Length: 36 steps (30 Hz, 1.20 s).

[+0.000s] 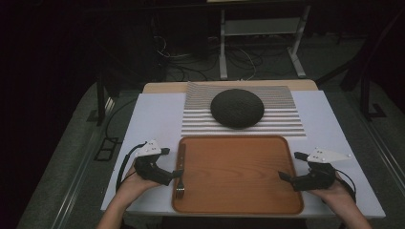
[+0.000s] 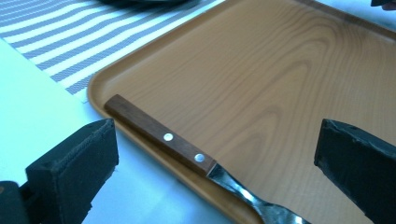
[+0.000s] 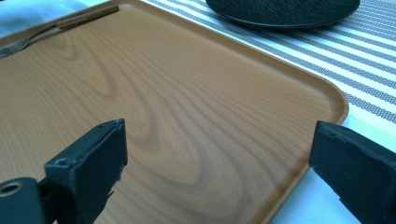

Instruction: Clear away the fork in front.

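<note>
Both claws released: left claw [image 1: 175, 174] straddling fork [image 1: 180, 168] on tray [image 1: 239, 200] left rim, right claw [image 1: 291, 166] at right edge.

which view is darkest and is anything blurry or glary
High view is darkest: murky background, dim tray. Left gripper view is bright, the fork sharp, with glare on its metal neck and the near tool blocks soft. Right gripper view is bright; the plate looks slightly soft.

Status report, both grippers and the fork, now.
Left gripper open, jaws straddling the fork on the tray's left rim. Right gripper open, empty, at the tray's right edge. Nothing blocking the fork.
</note>
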Each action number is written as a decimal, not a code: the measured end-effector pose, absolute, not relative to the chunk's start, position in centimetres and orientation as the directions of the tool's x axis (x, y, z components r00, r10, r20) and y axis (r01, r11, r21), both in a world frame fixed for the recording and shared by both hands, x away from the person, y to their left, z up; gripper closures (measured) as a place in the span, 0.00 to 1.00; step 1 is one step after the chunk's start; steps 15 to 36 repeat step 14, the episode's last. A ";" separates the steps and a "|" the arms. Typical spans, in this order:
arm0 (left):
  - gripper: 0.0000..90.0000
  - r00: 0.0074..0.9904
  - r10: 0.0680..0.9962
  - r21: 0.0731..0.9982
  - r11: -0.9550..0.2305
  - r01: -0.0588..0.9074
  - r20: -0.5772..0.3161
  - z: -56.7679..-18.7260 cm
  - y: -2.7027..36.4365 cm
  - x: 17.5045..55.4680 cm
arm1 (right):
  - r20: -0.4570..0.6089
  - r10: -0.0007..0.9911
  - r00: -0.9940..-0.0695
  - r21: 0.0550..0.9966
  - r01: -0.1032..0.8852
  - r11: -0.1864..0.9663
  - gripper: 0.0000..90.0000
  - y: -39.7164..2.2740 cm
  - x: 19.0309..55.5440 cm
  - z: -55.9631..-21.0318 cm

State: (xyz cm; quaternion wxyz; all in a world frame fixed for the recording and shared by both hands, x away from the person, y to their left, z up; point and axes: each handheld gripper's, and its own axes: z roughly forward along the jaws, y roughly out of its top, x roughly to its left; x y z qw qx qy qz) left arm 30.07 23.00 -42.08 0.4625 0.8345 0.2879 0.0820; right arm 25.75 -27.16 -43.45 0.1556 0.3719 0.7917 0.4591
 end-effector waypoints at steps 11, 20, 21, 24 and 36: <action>0.00 0.824 0.554 0.820 -0.415 0.394 -0.116 -42.1 22.8 30.2 | 0.094 0.728 -0.679 0.839 0.448 0.310 0.05 -27.0 25.8 -43.6; 0.00 0.826 0.552 0.815 -0.424 0.394 -0.112 -42.1 22.8 30.3 | 0.096 0.727 -0.680 0.838 0.449 0.310 0.05 -27.1 25.7 -43.6; 0.00 0.826 0.552 0.815 -0.424 0.394 -0.112 -42.1 22.8 30.3 | 0.096 0.727 -0.680 0.838 0.449 0.310 0.05 -27.1 25.7 -43.6; 0.00 0.826 0.552 0.815 -0.424 0.394 -0.112 -42.1 22.8 30.3 | 0.096 0.727 -0.680 0.838 0.449 0.310 0.05 -27.1 25.7 -43.6; 0.00 0.826 0.552 0.815 -0.424 0.394 -0.112 -42.1 22.8 30.3 | 0.096 0.727 -0.680 0.838 0.449 0.310 0.05 -27.1 25.7 -43.6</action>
